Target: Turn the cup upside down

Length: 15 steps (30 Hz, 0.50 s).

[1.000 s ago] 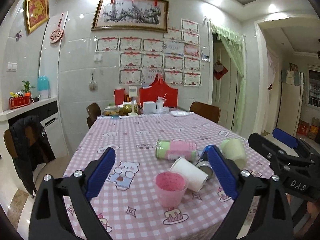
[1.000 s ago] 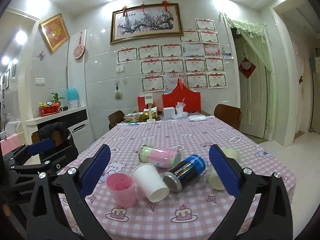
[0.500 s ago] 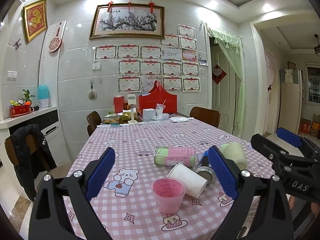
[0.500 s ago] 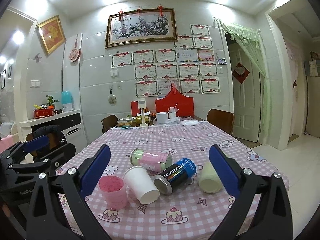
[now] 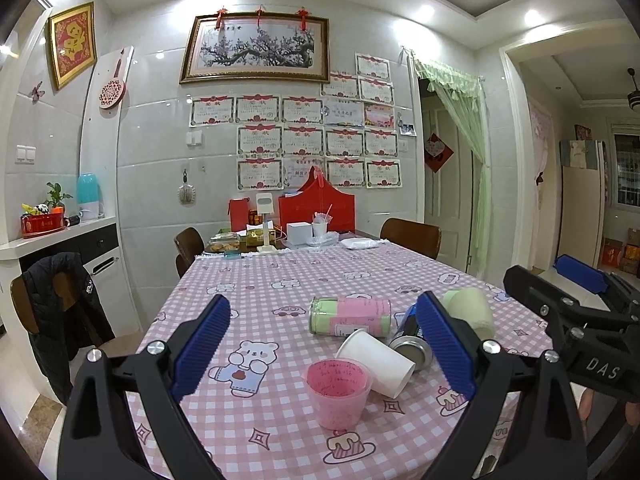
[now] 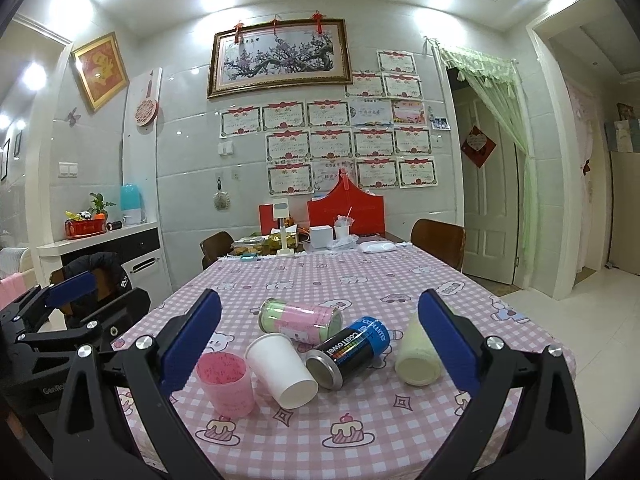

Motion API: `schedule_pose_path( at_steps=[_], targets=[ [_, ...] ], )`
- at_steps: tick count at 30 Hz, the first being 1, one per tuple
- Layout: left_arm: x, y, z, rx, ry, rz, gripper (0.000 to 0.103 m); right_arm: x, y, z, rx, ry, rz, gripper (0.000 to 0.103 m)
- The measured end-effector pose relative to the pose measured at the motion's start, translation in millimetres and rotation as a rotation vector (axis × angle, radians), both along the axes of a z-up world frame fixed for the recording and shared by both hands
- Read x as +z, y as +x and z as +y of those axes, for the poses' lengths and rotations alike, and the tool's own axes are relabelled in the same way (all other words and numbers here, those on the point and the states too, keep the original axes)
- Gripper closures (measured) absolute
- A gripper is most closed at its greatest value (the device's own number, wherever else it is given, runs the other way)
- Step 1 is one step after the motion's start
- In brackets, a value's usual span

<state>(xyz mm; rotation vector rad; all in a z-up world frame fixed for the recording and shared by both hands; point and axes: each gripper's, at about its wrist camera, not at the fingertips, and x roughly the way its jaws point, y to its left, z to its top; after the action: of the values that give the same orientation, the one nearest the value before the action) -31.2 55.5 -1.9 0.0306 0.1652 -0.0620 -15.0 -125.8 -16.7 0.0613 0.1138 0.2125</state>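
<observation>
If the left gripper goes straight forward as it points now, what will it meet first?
Probably the pink cup, which stands upright low between the open fingers of the left gripper; the white paper cup lies just behind. Depth is uncertain.

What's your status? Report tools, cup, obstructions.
Left tool and right tool open, empty. Pink cup upright, untouched. White cup lies against it.

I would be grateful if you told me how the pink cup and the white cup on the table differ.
The pink cup stands upright with its mouth up; the white cup lies on its side, mouth toward the camera. The pink cup is translucent plastic; the white cup looks opaque, like paper. Both sit close together on the checked tablecloth, and neither is held.
</observation>
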Motion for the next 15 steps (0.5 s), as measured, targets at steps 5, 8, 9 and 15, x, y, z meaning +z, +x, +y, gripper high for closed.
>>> schedule_pose_path(
  at_steps=[5,8,9,15],
  targets=[
    [0.0,-2.3,-2.6,-0.007,0.003,-0.007,0.01,1.0,-2.2,-1.6,-0.011,0.003,-0.005,0.008],
    [0.8,-2.6,-3.7,-0.003,0.008,-0.012,0.01,1.0,-2.1,-2.3,-0.012,0.005,-0.007,0.008],
    [1.1,-3.2,-4.2,0.001,0.013,-0.016,0.01,1.1,-1.9,-2.4,-0.013,0.006,-0.006,0.008],
    [1.4,-2.8,-6.3,0.004,0.017,-0.021,0.01,1.8,-1.4,-3.6,-0.015,0.007,-0.006,0.008]
  ],
)
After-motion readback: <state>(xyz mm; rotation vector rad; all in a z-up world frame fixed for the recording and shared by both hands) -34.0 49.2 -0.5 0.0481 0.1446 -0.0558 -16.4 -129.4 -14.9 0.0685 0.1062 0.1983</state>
